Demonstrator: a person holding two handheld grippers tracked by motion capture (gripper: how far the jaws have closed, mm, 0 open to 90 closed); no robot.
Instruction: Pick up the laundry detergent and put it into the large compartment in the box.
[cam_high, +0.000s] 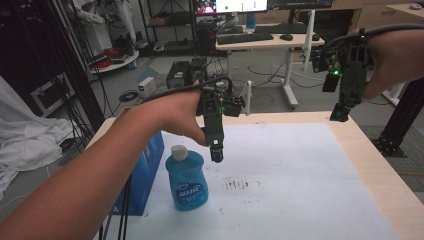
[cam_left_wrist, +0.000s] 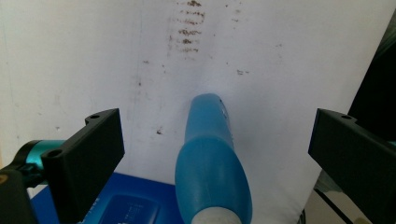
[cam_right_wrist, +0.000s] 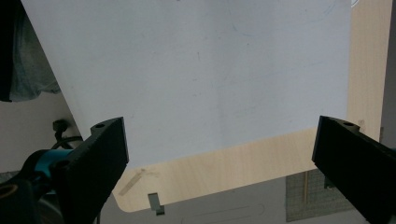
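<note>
high view: the blue bottle (cam_high: 186, 178) stood upright on the white mat (cam_high: 280, 170), white cap (cam_high: 179, 152) on, near the mat's left edge. a blue box (cam_high: 145, 170) lay just beside the bottle on its left. the left gripper (cam_high: 216, 155) hung just above and to the right of the bottle's cap, apart from it, jaws pointing down. a patch of dark smudges (cam_high: 236, 183) marked the mat to the right of the bottle. the right gripper (cam_high: 341, 114) was held high, well apart from the bottle, over the mat's far right corner.

left gripper view: the left gripper (cam_left_wrist: 217, 149) had its jaws wide apart and holding nothing. the bottle (cam_left_wrist: 212, 163) lay between them in the picture but below them, seen from its cap end. this view confirmed the spread of the jaws, which the high view left unclear, and showed the box (cam_left_wrist: 126, 205) beside the bottle's base.

right gripper view: the right gripper (cam_right_wrist: 219, 158) also stood with jaws apart and empty, looking down on bare mat (cam_right_wrist: 210, 70) and the table's wooden edge (cam_right_wrist: 224, 168), well apart from the bottle.

judgement: the step in hand appeared to be the approach for a grasp on the bottle. the next move would call for lowering the left gripper until its jaws straddle the bottle's neck or body, then closing squarely so the bottle does not tip toward the box.
</note>
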